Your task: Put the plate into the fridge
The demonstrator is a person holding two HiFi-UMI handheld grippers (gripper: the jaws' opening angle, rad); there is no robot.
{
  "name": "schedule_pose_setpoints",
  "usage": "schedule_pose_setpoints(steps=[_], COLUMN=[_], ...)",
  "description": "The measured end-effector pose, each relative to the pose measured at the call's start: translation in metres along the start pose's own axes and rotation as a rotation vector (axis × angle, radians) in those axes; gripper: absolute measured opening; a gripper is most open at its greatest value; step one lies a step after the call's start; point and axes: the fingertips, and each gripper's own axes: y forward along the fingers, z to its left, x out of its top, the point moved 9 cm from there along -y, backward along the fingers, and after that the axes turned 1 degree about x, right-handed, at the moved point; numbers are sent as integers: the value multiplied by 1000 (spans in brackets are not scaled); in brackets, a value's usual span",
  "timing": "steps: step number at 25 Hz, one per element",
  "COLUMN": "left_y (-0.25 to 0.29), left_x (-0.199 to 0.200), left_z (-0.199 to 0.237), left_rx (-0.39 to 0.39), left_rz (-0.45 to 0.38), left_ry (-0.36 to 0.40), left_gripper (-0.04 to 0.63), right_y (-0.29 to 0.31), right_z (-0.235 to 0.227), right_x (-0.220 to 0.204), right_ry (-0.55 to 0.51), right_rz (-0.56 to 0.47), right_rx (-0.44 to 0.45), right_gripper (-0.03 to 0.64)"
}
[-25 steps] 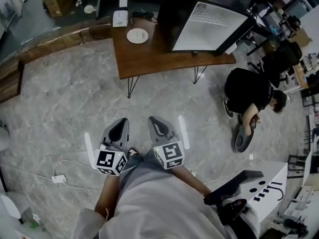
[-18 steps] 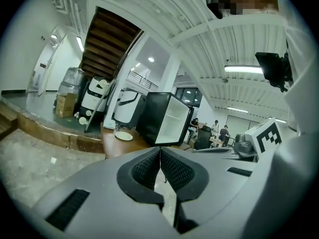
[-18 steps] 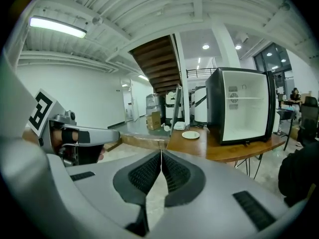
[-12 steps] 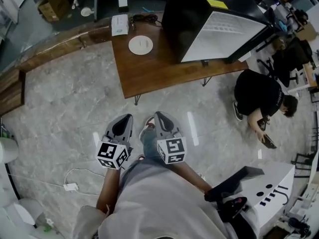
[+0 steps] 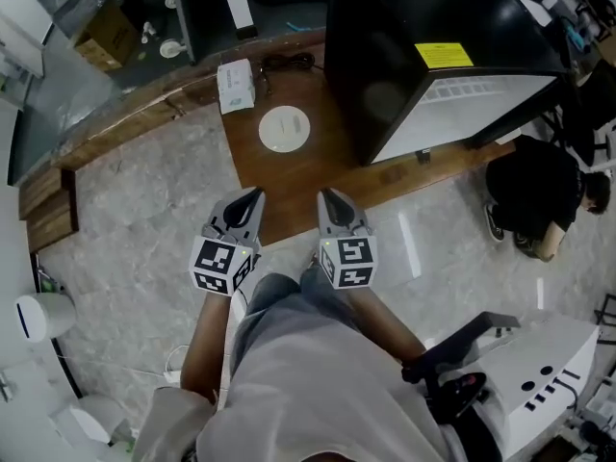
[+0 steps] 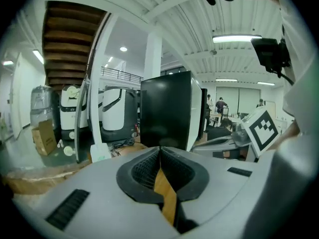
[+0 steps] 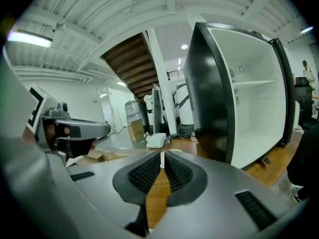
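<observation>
Low in the centre of the head view, the left tongs [image 5: 254, 196] and the right tongs [image 5: 328, 196] sit side by side, both closed with nothing between them. Each gripper view shows the ribbed black pads meeting at the tip over bare wood, on the left tongs [image 6: 159, 149] and the right tongs [image 7: 162, 154] alike. Their tips hang over the near edge of the brown wooden bench [image 5: 318, 176], which fills the middle of the frame. Just above them in the picture, and well apart from either tip, the round white plate [image 5: 285, 128] lies flat and alone on the bench top. A small white box [image 5: 236, 86] sits to its upper left and a coil of black cable [image 5: 289, 63] above it. To the right of the plate stands the black fridge [image 5: 404, 56], its door swung open and its white inside with one shelf facing the right of the frame, clearest in the right gripper view [image 7: 249, 98]. The plate looks stiff, smooth and probably glazed, so I judge it fairly light but slippery in rubber pads and liable to chip or break if dropped. Lying flat, it offers only its raised rim, so the hold would best be a pinch on the near edge, one pad above and one beneath. It should then be kept level on the way round to the open shelf. A person in black crouches on the grey marble floor [image 5: 144, 229] at the right edge.
</observation>
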Motion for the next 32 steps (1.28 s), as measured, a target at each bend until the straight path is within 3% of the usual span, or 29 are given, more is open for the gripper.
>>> schedule_pose_setpoints(steps=[7, 9, 10, 16, 21, 28, 32], left_y=[109, 135, 149, 236, 304, 361, 375], left_x=[25, 29, 29, 11, -21, -60, -70], left_z=[75, 101, 116, 217, 267, 289, 284], left_rx=[-57, -74, -81, -169, -349, -422, -444], left_rz=[110, 146, 161, 311, 497, 656, 721], left_ry=[120, 162, 175, 257, 234, 489, 543], left_gripper=[21, 21, 21, 21, 23, 23, 23], right_y=[95, 122, 137, 218, 274, 311, 316], right_z=[-21, -20, -21, -19, -25, -42, -52], right_x=[13, 18, 21, 32, 15, -36, -58], right_ry=[90, 110, 123, 210, 388, 713, 870], right_rz=[103, 132, 143, 187, 157, 226, 244], right_rx=[22, 20, 12, -115, -178, -289, -323], right_gripper=[28, 95, 126, 137, 157, 172, 172])
